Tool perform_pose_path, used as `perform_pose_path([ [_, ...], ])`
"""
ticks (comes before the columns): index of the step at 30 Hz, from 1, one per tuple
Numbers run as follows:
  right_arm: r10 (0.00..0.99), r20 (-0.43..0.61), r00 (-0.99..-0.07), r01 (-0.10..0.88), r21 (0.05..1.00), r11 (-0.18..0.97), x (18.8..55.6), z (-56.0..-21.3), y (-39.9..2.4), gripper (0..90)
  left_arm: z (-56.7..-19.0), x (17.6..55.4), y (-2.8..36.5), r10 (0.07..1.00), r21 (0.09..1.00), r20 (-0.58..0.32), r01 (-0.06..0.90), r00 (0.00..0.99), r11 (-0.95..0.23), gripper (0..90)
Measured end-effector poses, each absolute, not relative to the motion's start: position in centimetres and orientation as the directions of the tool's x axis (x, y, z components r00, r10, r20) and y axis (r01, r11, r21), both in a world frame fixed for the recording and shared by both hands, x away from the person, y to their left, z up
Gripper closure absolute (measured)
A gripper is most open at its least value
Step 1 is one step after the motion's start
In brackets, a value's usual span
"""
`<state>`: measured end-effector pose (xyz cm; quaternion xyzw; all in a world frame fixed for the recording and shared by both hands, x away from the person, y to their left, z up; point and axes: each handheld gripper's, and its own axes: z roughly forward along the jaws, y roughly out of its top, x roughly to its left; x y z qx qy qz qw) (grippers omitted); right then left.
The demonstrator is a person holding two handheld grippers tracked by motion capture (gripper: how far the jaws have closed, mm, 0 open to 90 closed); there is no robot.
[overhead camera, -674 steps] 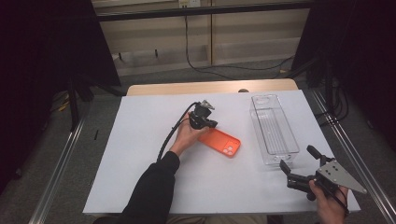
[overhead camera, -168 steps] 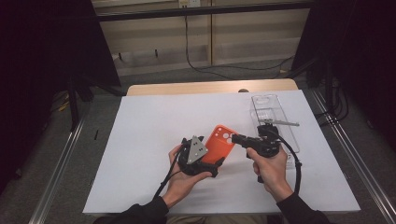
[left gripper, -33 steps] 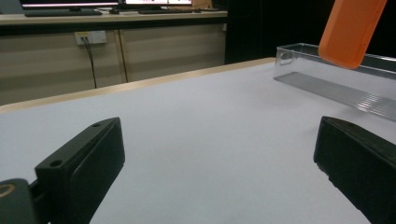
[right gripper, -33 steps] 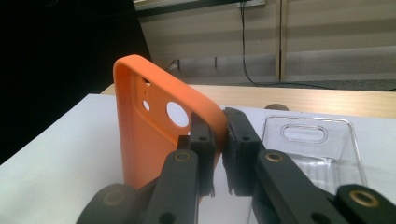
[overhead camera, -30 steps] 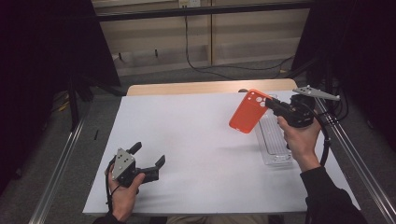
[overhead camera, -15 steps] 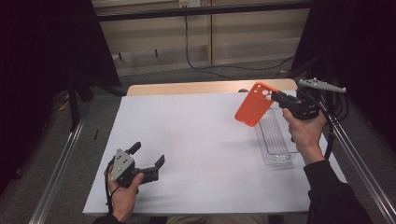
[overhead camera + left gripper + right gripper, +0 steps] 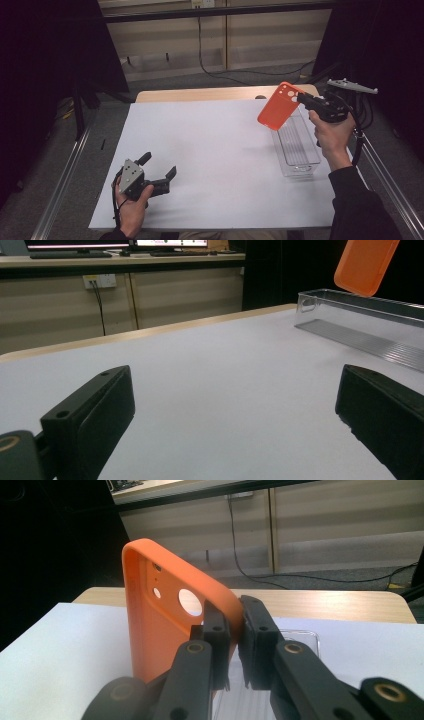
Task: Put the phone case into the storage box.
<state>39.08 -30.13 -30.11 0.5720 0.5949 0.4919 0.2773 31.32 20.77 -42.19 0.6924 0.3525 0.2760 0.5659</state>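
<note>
Holding: right gripper (image 7: 301, 99) pinching one edge of the case (image 7: 278, 106), by the camera holes
Case: orange, up in the air, tilted, above the far end of the tray (image 7: 295, 148); not touching the tray
Case up close: rim of the case (image 7: 165, 625) squeezed between the two black pads in the right gripper view, open side facing left there
Right jaws: pressed tight on the case wall
Right hand: (image 7: 329, 135) lifted over the right side of the table, near the far right corner
Tray: clear, long, lying on the white sheet (image 7: 210, 160) along the right edge of the table
Tray from low down: see-through tray (image 7: 360, 320) with the case (image 7: 365, 265) hanging above it, seen in the left gripper view
Left gripper: (image 7: 159, 172) low by the near left corner of the table, just over the sheet
Left jaws: spread wide, nothing between them
Left hand: (image 7: 131, 205) at the near edge, well apart from the tray
</note>
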Motion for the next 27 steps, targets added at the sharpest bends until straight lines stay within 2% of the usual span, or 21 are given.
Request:
perform_pose_path([
  [12,0.956,0.243,-0.163,0.399,0.903,-0.161,40.8,-29.7,-31.2,82.4,-42.2,31.4,20.9,0.799,0.978,-0.017,0.178,0.601,-0.113,2.3],
  [19,0.964,0.227,-0.141,0.392,0.907,-0.156,41.8,-29.5,-31.9,82.3,-42.1,31.4,20.8,0.797,0.977,0.02,0.158,0.604,-0.144,2.3],
  [27,0.969,0.217,-0.118,0.409,0.9,-0.152,43.0,-29.9,-32.6,82.3,-42.2,31.5,20.9,0.794,0.975,-0.01,0.181,0.608,-0.127,2.1],
])
